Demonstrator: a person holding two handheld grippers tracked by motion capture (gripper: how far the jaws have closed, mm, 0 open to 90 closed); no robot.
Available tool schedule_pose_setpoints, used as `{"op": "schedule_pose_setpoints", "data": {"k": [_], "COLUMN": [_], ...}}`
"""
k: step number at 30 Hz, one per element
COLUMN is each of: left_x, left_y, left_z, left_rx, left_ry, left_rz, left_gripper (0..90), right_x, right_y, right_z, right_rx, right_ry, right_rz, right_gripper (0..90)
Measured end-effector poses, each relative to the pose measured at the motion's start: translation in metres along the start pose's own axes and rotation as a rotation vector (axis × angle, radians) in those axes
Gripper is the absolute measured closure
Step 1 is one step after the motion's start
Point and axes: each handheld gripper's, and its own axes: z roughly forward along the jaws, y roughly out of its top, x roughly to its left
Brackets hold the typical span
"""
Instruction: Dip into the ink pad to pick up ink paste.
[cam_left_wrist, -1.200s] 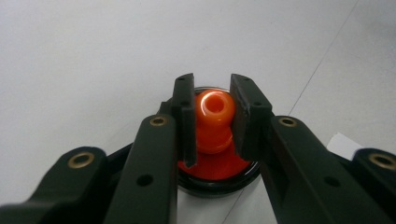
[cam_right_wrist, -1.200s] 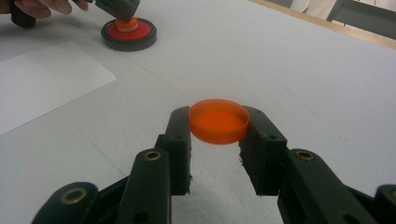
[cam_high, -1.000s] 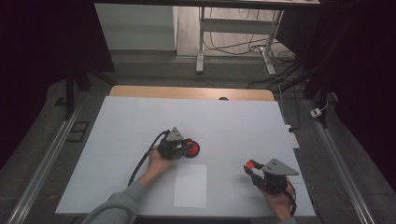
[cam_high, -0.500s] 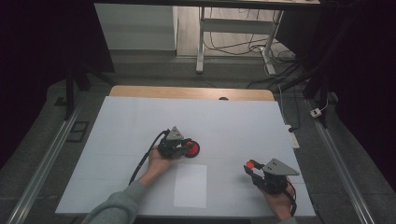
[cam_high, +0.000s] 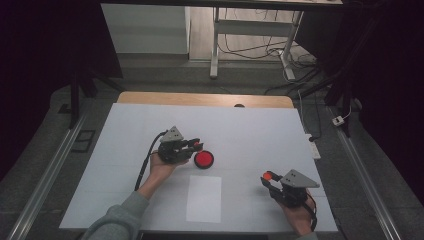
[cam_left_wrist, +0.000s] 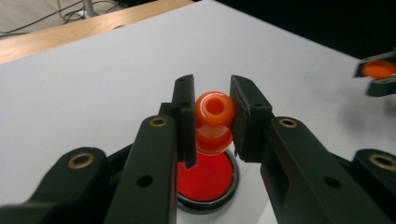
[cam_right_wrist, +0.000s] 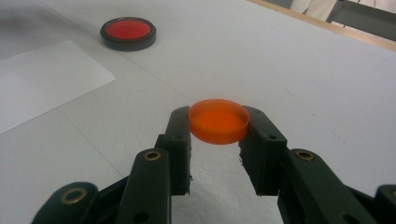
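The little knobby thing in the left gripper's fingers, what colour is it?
Shiny orange. The knobby piece shows best in the left gripper view, pinched just above the red disc.

We find no writing, label, brand mark, number or sign that can be read in any of these views.
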Motion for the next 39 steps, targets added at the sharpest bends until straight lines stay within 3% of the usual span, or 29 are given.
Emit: {"op": "schedule_pose_setpoints", "data": {"k": [6, 10, 23, 30, 39], "left_x": [-0.008, -0.013, -0.033, -0.045, -0.048], "left_y": [0.005, 0.008, 0.003, 0.003, 0.002], "left_z": [-0.008, -0.011, -0.018, -0.026, -0.028], "left_rx": [0.003, -0.003, 0.038, 0.034, 0.040], "left_ry": [-0.036, -0.092, -0.115, -0.108, -0.135], "left_rz": [0.015, -0.016, 0.025, 0.061, 0.057], "left_gripper": [72.1, 72.1, 72.1, 72.0, 72.0], "right_x": [0.000, 0.000, -0.001, 0.000, 0.000], "right_y": [0.000, 0.000, -0.001, 0.000, 0.000], "right_z": [0.002, 0.002, 0.003, 0.004, 0.003], "right_rx": [0.006, 0.004, 0.003, 0.008, 0.005], "right_ry": [0.003, 0.004, 0.006, 0.010, 0.008], "right_rz": [-0.004, -0.006, -0.003, -0.010, -0.006], "right_gripper": [64.4, 64.4, 64.4, 64.4, 64.4]}}
